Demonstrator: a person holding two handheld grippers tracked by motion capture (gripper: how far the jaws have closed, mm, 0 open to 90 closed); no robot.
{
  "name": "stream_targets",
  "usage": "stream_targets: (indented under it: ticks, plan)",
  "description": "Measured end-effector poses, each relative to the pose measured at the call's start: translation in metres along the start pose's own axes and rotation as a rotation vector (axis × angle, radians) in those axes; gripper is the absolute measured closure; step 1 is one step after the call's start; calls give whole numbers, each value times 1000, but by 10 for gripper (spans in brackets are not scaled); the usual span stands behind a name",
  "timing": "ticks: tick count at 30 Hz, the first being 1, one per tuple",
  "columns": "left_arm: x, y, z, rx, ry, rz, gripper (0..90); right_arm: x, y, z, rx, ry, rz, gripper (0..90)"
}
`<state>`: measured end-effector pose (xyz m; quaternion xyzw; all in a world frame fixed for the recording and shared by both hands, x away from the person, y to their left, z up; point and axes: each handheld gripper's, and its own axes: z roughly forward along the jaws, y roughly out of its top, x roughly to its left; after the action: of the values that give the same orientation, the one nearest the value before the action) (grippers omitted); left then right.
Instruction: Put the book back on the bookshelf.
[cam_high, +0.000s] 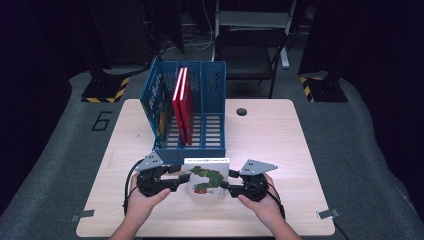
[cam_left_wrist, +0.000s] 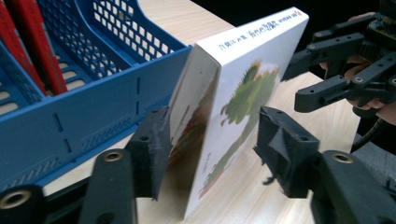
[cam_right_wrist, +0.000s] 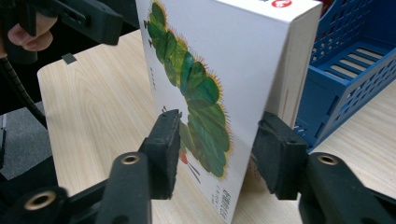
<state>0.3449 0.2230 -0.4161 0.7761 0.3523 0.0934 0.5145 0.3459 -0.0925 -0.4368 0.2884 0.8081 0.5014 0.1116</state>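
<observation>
High view, two claws: left claw (cam_high: 181, 176), right claw (cam_high: 226, 180), one picture book (cam_high: 206, 179), two red books (cam_high: 183, 105)

Blue file rack (cam_high: 190, 145) blocks 12 o'clock, just behind the book (cam_high: 206, 179) | red books (cam_high: 183, 105) fill its middle slot | tabletop (cam_high: 280, 135) open at 3 and 9

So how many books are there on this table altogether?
4, as far as I can tell. Two red books stand in the blue file rack, a colourful one leans in its left compartment, and the white caterpillar book stands between the claws. Thinner ones could be hidden.
</observation>
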Motion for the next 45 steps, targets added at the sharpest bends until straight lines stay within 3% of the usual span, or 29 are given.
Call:
stream_targets:
  ticks: [9,12,13,15,19,22,25,29,34,35,41,45]
  plan:
    - [-3,19,11,13,-9,53,325,-4,-3,3,21,20,11,549]
    - [-3,24,18,25,-20,99,321,-5,-4,4,20,24,11,549]
    - [-4,25,20,33,-29,87,322,-5,-4,4,20,24,14,549]
    - [-4,26,23,40,-30,91,328,-7,-6,4,20,35,29,545]
    - [-3,27,27,41,-10,119,434,-13,-9,7,35,49,45,515]
    - [-3,26,26,41,-20,108,467,-19,-12,8,41,59,61,491]
    - [-2,26,25,43,-20,118,482,-23,-14,8,36,41,76,389]
    - [-3,26,24,42,-34,116,494,-26,-13,9,14,23,55,283]
    - [-5,25,24,42,-45,106,510,-31,-17,18,16,41,67,270]
    - [-4,26,23,49,-49,120,512,-32,-18,21,15,41,70,267]
    - [-5,25,22,55,-54,120,531,-39,-24,40,35,91,65,244]
    - [-6,25,21,59,-63,114,550,-41,-25,42,28,103,74,240]
